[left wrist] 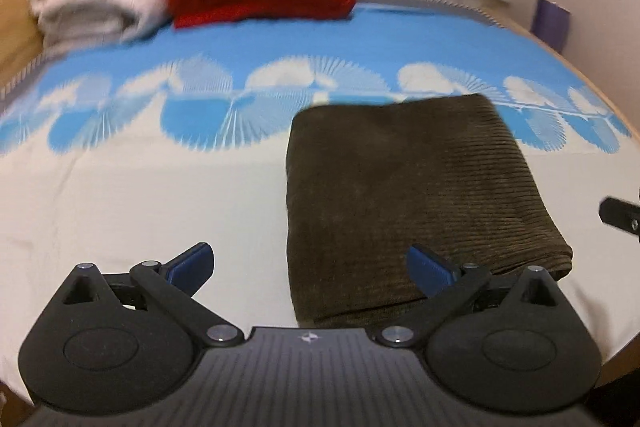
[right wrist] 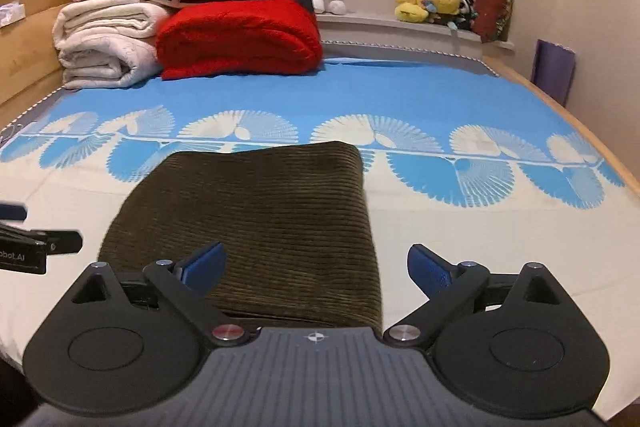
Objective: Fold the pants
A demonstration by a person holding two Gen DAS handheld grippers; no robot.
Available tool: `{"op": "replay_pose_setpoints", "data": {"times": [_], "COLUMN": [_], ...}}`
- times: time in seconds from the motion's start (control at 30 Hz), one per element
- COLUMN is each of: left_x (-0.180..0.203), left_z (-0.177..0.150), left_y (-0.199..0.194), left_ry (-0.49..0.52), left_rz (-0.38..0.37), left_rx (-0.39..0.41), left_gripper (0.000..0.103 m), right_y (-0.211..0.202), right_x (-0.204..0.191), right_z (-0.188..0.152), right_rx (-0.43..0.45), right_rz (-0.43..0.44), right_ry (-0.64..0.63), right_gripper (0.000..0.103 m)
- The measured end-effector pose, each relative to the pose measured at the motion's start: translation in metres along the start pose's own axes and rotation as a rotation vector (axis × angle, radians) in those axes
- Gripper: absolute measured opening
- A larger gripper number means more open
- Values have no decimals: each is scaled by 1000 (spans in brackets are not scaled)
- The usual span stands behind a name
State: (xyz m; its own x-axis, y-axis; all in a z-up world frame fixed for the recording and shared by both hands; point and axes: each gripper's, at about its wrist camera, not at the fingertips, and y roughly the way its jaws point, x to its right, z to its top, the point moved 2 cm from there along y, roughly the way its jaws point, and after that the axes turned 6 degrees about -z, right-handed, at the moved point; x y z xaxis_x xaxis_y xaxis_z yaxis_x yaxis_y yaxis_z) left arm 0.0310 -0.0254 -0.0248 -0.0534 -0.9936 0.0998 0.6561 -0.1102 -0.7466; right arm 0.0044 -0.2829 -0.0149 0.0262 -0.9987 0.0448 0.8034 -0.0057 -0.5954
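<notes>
- Pants (right wrist: 256, 227), folded into a brown corduroy rectangle, lie centre frame on the bed sheet (right wrist: 480, 247), long axis running away
- Right gripper (right wrist: 316, 267): fingers apart, empty, straddling the near edge, nearer
- Left gripper (left wrist: 310, 267): apart, empty, pants toward lower right

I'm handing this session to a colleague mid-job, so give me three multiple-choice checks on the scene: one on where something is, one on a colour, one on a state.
1. Where do the folded pants lie?
A. on the windowsill
B. on the bedsheet
C. on the red blanket

2. What colour are the pants?
A. dark olive-brown
B. red
C. white

3. How does the right hand-held gripper stand?
A. shut on the pants
B. shut on nothing
C. open, holding nothing

Answers:
1 B: they rest flat on the cream part of the bedsheet, nearer than the red blanket.
2 A: ribbed dark olive-brown cloth.
3 C: its blue fingers are spread apart, with nothing gripped.
</notes>
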Motion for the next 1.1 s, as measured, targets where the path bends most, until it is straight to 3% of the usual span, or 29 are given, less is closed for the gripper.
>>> {"op": "replay_pose_setpoints", "data": {"times": [0.23,0.37,1.1], "left_x": [-7,1,11], "left_z": [0,-2,-4], "left_y": [6,7,16], "left_ry": [-2,11,19], "left_rz": [5,22,-32], "left_rx": [-32,-34,-52], "left_gripper": [103,103,103], "right_y": [16,21,25], "right_x": [-2,-4,-9], "right_z": [-4,-4,0], "right_rx": [-43,-66,-62], "right_rz": [-9,28,23], "right_ry": [-2,14,8], "right_gripper": [97,97,97]}}
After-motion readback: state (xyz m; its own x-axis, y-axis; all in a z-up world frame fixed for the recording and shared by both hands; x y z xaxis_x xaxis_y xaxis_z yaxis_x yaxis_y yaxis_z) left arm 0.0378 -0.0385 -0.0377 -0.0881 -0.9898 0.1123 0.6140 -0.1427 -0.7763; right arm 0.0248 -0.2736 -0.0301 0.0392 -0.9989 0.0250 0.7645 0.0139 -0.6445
